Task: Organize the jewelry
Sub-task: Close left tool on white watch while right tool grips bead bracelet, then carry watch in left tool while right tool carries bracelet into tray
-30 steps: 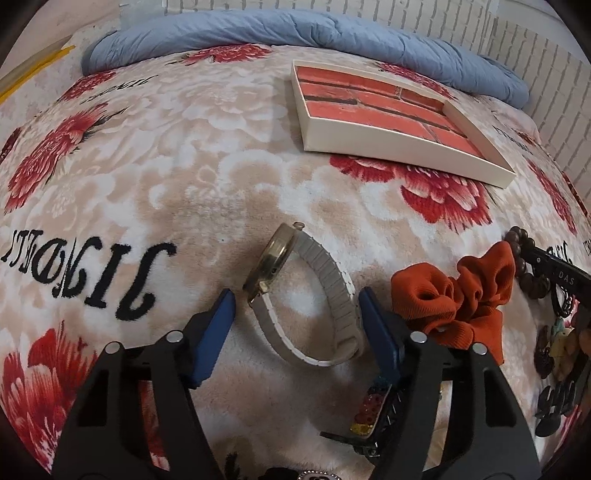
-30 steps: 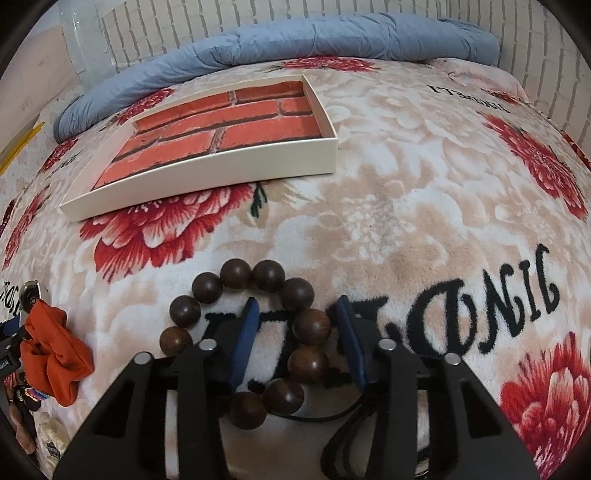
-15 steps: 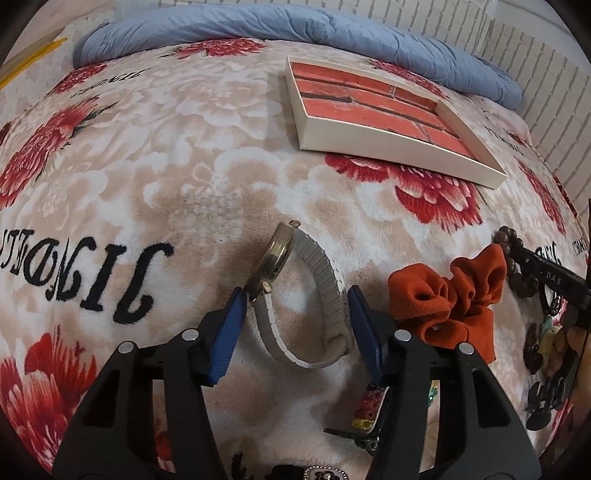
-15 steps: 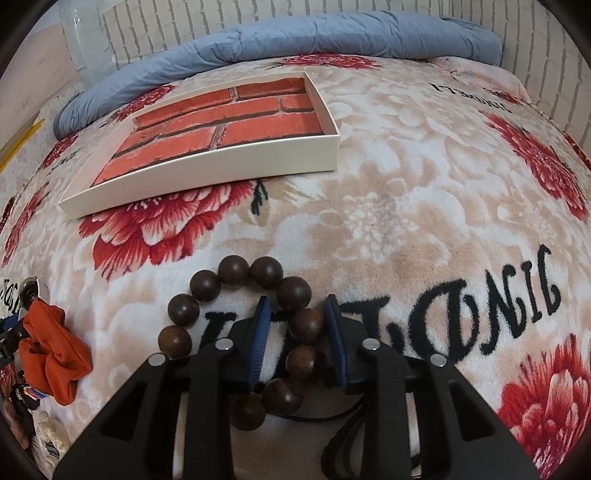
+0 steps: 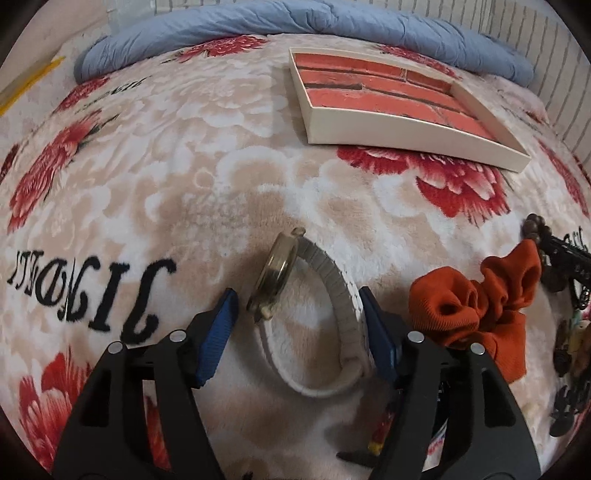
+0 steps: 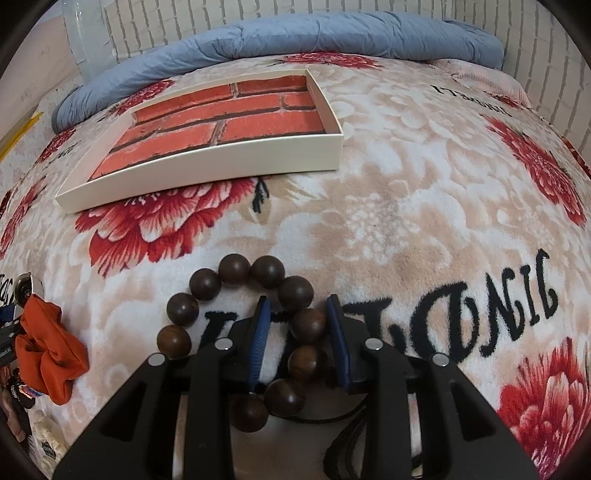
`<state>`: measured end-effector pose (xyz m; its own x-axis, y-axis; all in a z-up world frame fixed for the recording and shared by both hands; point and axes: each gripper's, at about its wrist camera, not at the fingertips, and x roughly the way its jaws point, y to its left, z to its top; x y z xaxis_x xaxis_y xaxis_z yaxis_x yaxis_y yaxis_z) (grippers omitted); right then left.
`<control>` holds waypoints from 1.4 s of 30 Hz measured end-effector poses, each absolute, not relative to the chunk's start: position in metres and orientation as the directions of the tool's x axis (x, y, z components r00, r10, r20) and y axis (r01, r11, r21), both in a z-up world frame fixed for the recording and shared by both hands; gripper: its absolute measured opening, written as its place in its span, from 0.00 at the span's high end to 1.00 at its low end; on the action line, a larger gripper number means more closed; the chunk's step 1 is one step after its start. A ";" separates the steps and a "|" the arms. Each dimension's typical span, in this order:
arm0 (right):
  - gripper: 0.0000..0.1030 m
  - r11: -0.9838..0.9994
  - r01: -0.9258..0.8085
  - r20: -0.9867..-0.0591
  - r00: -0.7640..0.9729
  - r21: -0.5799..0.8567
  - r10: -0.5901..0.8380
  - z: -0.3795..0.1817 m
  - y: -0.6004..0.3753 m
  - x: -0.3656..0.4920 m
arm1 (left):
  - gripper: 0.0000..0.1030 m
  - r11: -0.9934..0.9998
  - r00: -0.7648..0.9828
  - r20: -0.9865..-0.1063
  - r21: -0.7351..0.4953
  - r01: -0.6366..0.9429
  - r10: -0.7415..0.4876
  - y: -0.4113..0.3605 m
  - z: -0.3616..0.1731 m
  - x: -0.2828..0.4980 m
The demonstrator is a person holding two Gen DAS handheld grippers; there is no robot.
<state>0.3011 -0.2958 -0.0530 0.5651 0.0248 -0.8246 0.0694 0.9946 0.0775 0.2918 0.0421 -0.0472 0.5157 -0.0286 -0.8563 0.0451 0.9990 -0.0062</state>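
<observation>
Left gripper spread wide, straddling the white-strapped watch lying on its side on the flowered blanket; right pad against the strap, left pad just short of the brass case, so not yet pinching. Set that way, probably, to catch the loop across its width rather than squash it flat. Just right of that, an orange scrunchie, near the outer finger and liable to snag on a lift. Further right, a heap of dark clips, too blurred to sort. Then the right gripper, also parted, set across one side of the wooden bead bracelet, one bead between the pads with a sliver of room on its left; no clamp yet, by the look of it. Ahead of both, the shallow brick-lined box, nothing in it, well apart from the jewelry, its low near wall the only edge to clear. Open blanket all the way there; blue quilt beyond the box closing off the far side
</observation>
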 end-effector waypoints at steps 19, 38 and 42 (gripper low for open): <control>0.81 1.000 0.014 -0.758 0.652 0.018 0.005 -0.021 -0.284 0.277 | 0.81 0.994 0.569 -0.815 -0.081 0.072 -0.108 0.054 -0.024 0.275; 0.81 0.999 -0.039 -0.735 0.676 0.030 0.048 0.025 -0.284 0.291 | 0.81 0.991 0.630 -0.766 -0.075 0.113 -0.130 0.038 0.034 0.299; 0.81 0.999 -0.046 -0.724 0.688 0.018 0.045 0.047 -0.282 0.305 | 0.81 0.988 0.632 -0.762 -0.078 0.130 -0.143 0.027 0.046 0.314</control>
